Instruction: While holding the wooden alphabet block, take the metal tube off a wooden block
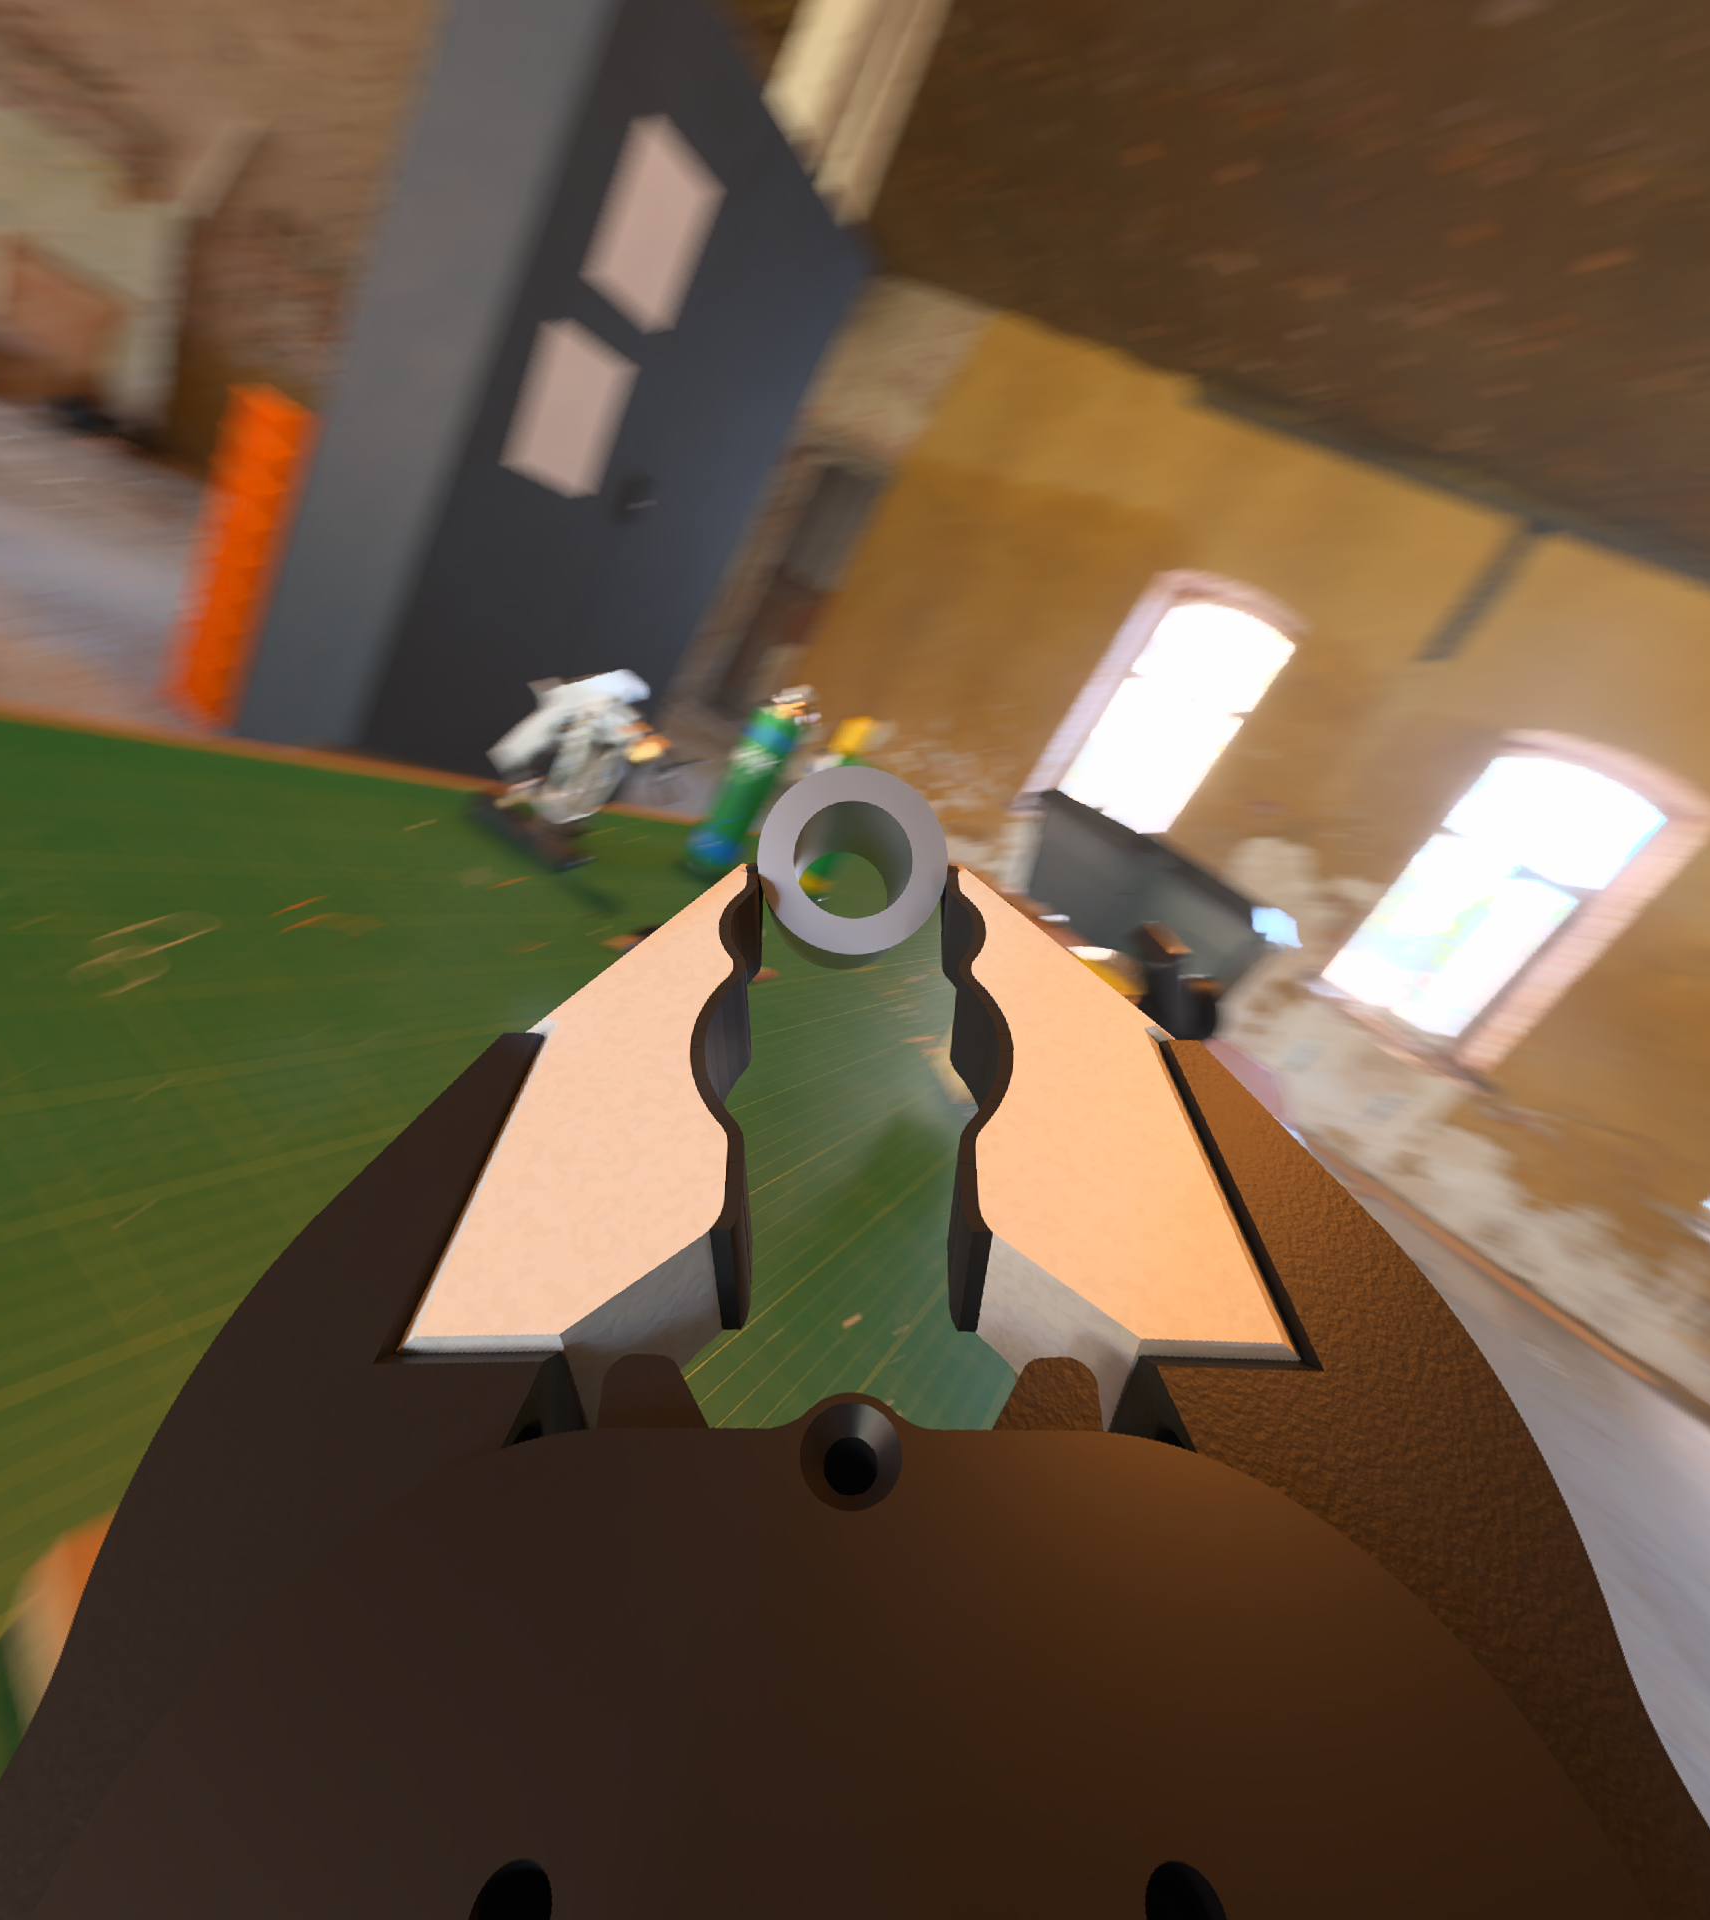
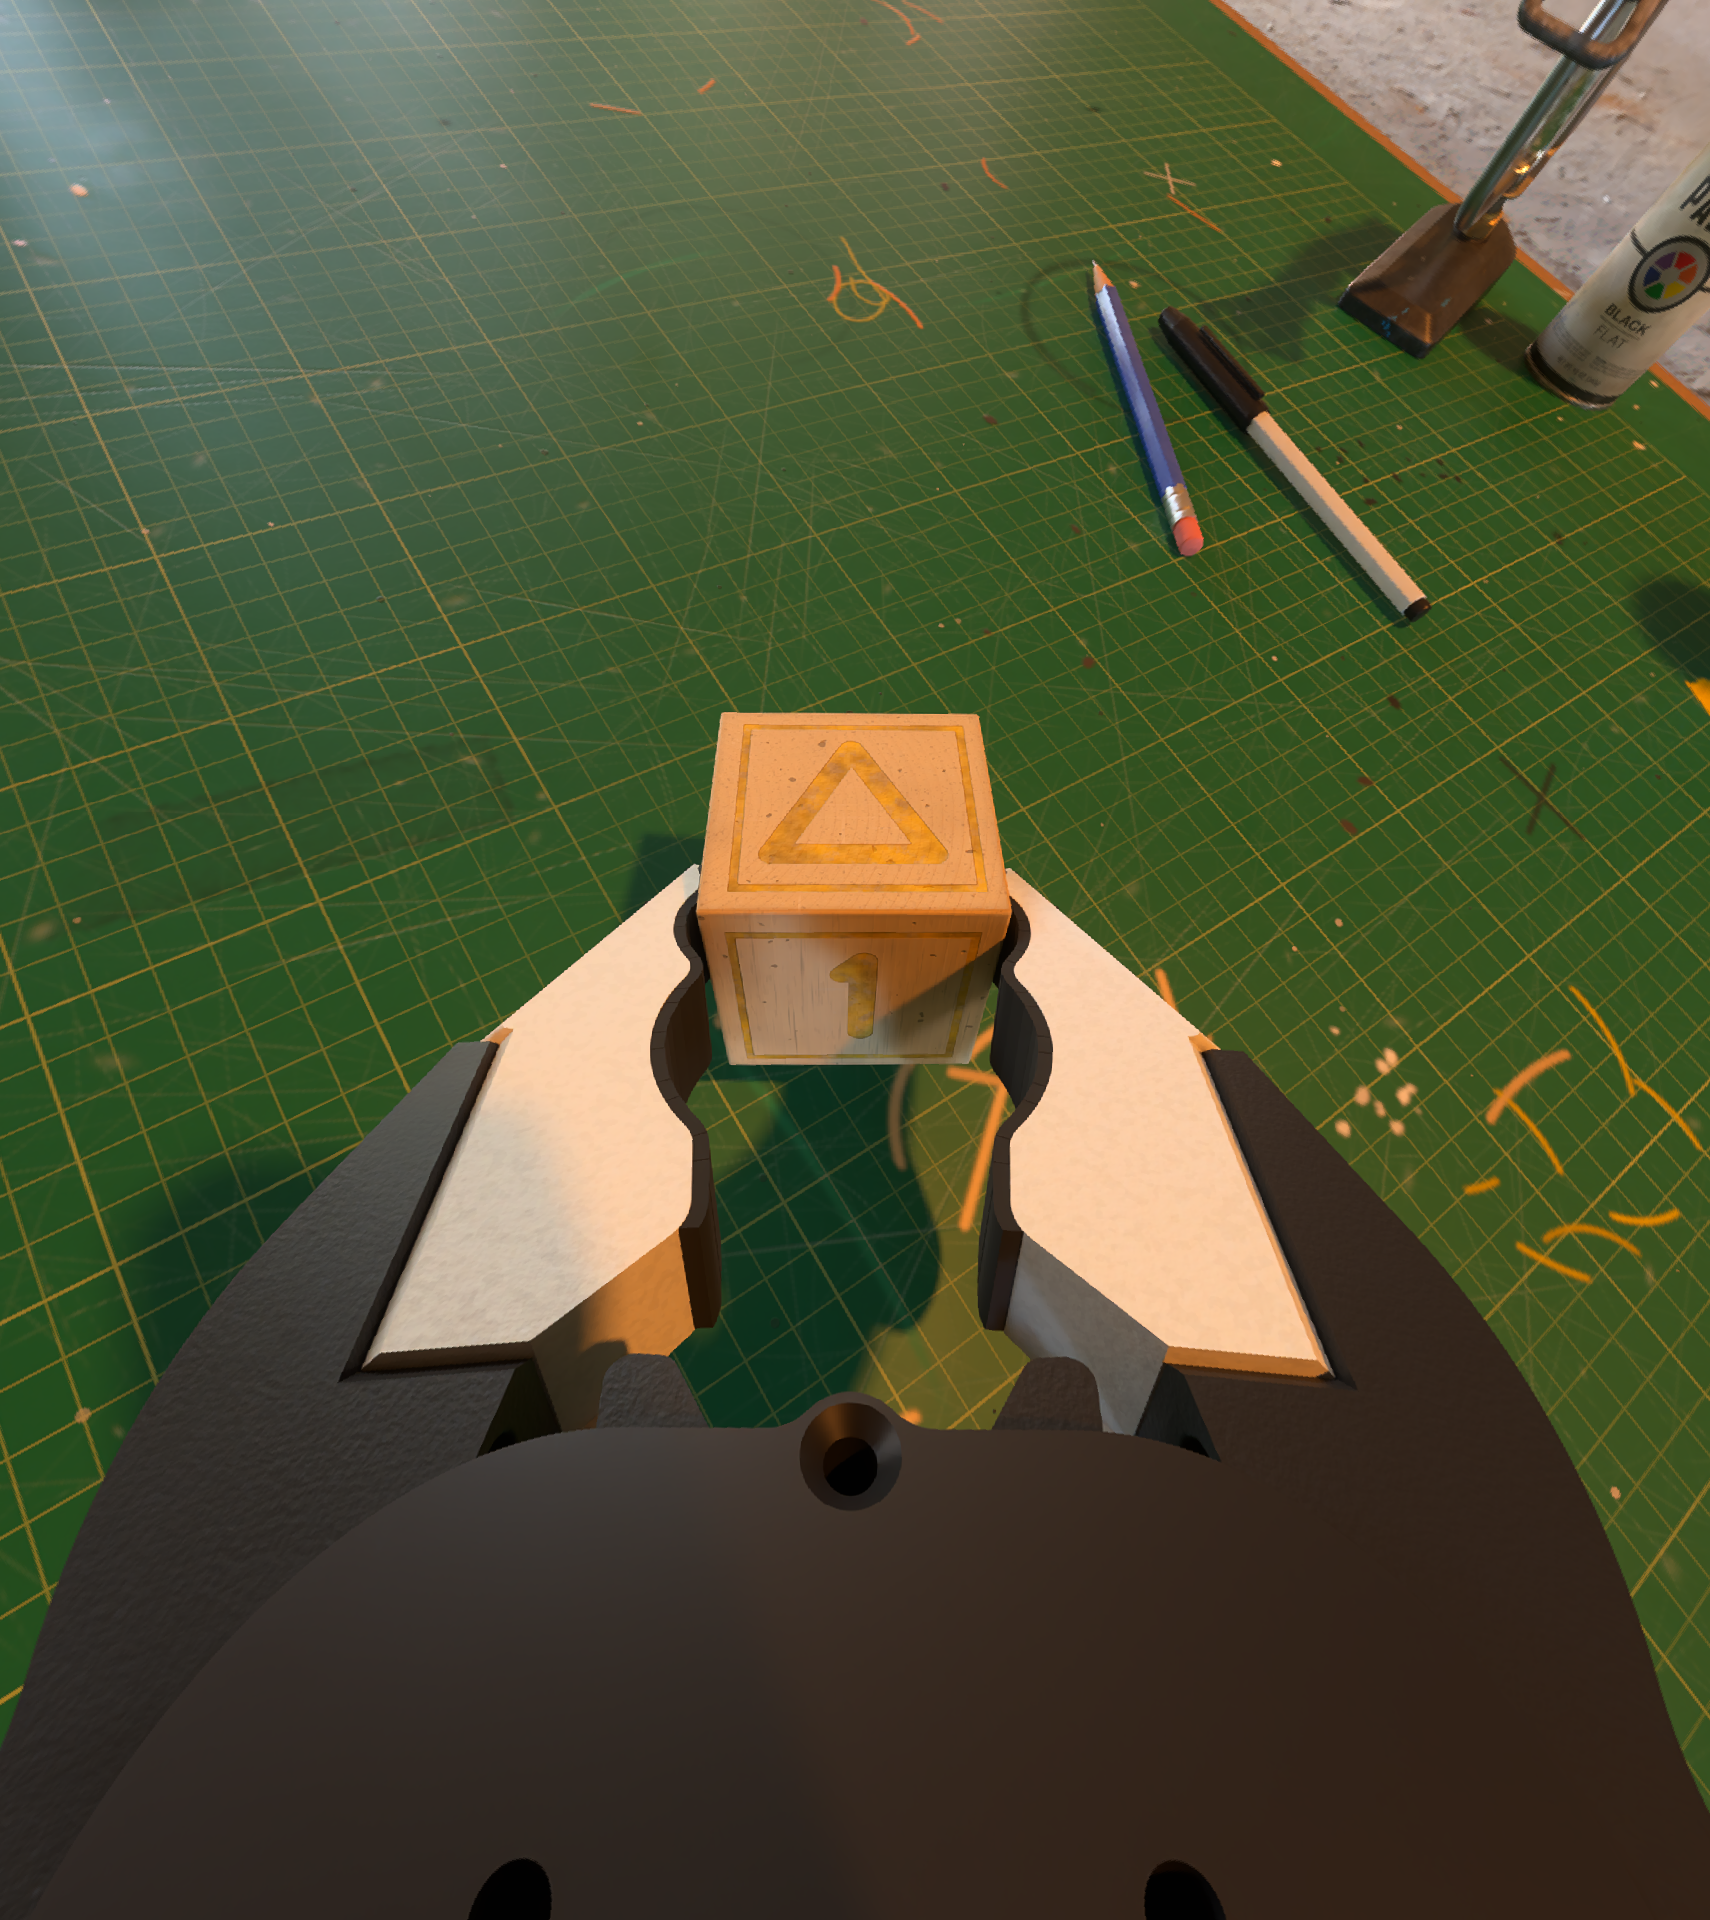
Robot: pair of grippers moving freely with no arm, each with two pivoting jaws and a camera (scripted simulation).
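Left gripper [image 1: 852, 894]: jaws narrowed onto a short grey metal tube [image 1: 852, 858], pinched at the fingertips, bore facing the camera, raised above the green gridded cutting-mat table [image 1: 155, 1039]; background blurred. Right gripper [image 2: 852, 914]: jaws clamped on a pale wooden alphabet block [image 2: 852, 883] with yellow triangle face, held off the mat. A blue pencil [image 2: 1142, 410] and black-capped white marker [image 2: 1292, 462] lie well beyond, side by side.
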